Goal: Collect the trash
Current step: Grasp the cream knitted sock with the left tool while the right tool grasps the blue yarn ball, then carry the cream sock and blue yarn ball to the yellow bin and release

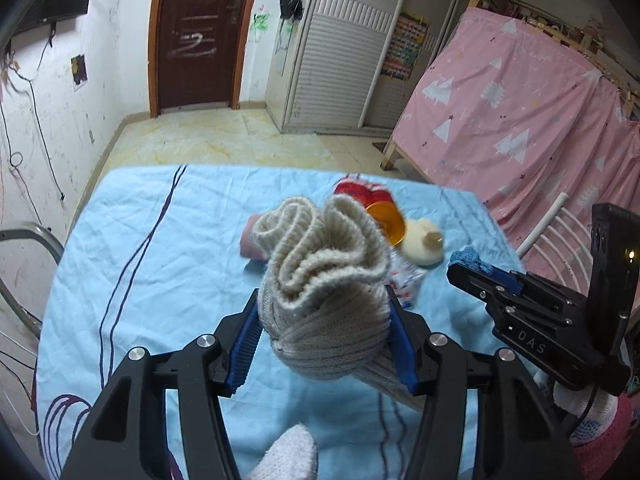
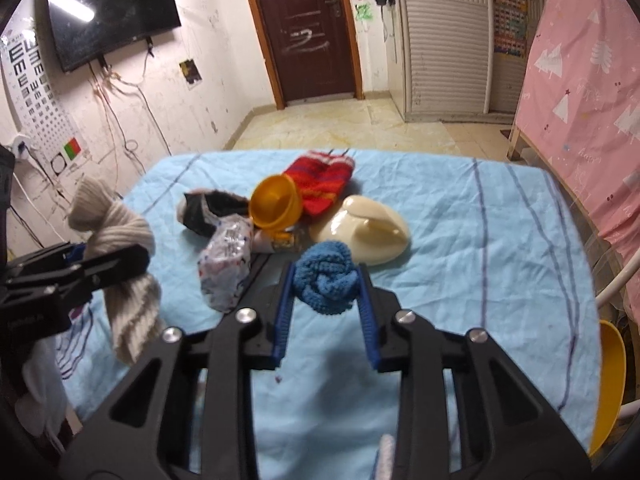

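My left gripper (image 1: 324,300) is shut on a beige knitted sock (image 1: 328,264) and holds it above the blue tablecloth (image 1: 160,240). It also shows in the right wrist view (image 2: 120,240), hanging from the left gripper. My right gripper (image 2: 326,280) is shut on a blue knitted cloth (image 2: 326,280); in the left wrist view that cloth (image 1: 468,258) peeks from the right gripper's tips. On the table lie a crumpled patterned wrapper (image 2: 226,266), an orange cup (image 2: 274,204), a cream plastic lid (image 2: 362,232), a red striped sock (image 2: 320,182) and a dark sock (image 2: 208,208).
The table is covered by the blue cloth (image 2: 480,260). A pink curtained bed (image 1: 520,120) stands to the right, a metal chair (image 1: 24,248) to the left. A yellow chair seat (image 2: 610,380) is at the right table edge. A door and tiled floor lie beyond.
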Motion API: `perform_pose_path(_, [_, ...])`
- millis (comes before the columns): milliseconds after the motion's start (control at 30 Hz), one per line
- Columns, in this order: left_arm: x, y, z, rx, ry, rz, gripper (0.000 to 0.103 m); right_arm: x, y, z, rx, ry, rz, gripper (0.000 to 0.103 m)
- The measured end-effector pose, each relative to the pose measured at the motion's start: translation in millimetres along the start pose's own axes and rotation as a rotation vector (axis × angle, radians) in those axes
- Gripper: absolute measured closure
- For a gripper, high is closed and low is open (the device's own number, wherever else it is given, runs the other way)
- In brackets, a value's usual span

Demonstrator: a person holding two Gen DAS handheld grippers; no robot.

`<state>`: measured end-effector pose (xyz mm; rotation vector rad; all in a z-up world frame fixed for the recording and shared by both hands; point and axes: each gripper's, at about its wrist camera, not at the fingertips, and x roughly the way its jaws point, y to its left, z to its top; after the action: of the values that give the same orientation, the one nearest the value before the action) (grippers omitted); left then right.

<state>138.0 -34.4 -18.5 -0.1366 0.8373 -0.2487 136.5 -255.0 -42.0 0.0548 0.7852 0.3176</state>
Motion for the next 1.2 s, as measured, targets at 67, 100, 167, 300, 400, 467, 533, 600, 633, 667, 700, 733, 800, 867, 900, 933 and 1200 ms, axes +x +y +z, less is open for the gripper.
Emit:
perform_pose_path(67, [-7,-7,2,0.013,-0.016,0.001,0.055,-9,-4,-1,0.008,-0.017,-0.004,0.075])
perform_pose_path(100, [-10,-12,2,0.021,-0.024,0.002,0.055,-13,-7,-1,0.012,-0.025,-0.007,0.075])
perform_pose_path(167, [-16,-20,4,0.036,-0.035,0.004,0.055,-21,-13,-3,0.023,-0.040,-0.010,0.075])
perform_pose_path(300, [-22,-39,6,0.067,-0.047,0.002,0.055,-39,-28,-7,0.050,-0.078,-0.014,0.074])
perform_pose_path(400, [-24,-55,7,0.091,-0.052,0.001,0.055,-51,-40,-9,0.068,-0.103,-0.021,0.074])
perform_pose_path(467, [-26,-68,9,0.111,-0.059,-0.002,0.055,-60,-51,-12,0.084,-0.120,-0.028,0.074])
perform_pose_path(533, [-25,-82,11,0.127,-0.063,-0.006,0.055,-68,-62,-15,0.102,-0.136,-0.036,0.074])
perform_pose_path(600, [-25,-95,12,0.147,-0.064,-0.014,0.055,-77,-76,-19,0.124,-0.152,-0.048,0.074])
perform_pose_path(633, [-23,-103,12,0.159,-0.064,-0.017,0.055,-80,-83,-21,0.134,-0.157,-0.052,0.074])
perform_pose_path(667, [-22,-109,13,0.167,-0.063,-0.019,0.055,-84,-91,-23,0.147,-0.164,-0.058,0.074])
perform_pose_path(700, [-20,-118,14,0.177,-0.062,-0.021,0.055,-88,-99,-26,0.159,-0.169,-0.065,0.074])
perform_pose_path(733, [-18,-124,15,0.183,-0.060,-0.024,0.055,-92,-108,-28,0.171,-0.176,-0.073,0.074])
perform_pose_path(800, [-14,-140,15,0.200,-0.058,-0.029,0.055,-99,-122,-33,0.193,-0.188,-0.081,0.074])
perform_pose_path(867, [-11,-154,15,0.213,-0.054,-0.035,0.055,-106,-136,-38,0.215,-0.201,-0.093,0.074])
perform_pose_path(900, [-10,-161,15,0.221,-0.053,-0.041,0.055,-110,-143,-40,0.227,-0.208,-0.098,0.074])
perform_pose_path(933, [-8,-170,15,0.228,-0.052,-0.050,0.055,-113,-150,-42,0.237,-0.214,-0.105,0.074])
perform_pose_path(1200, [14,-228,17,0.228,-0.036,-0.162,0.055,-136,-211,-69,0.315,-0.241,-0.189,0.074])
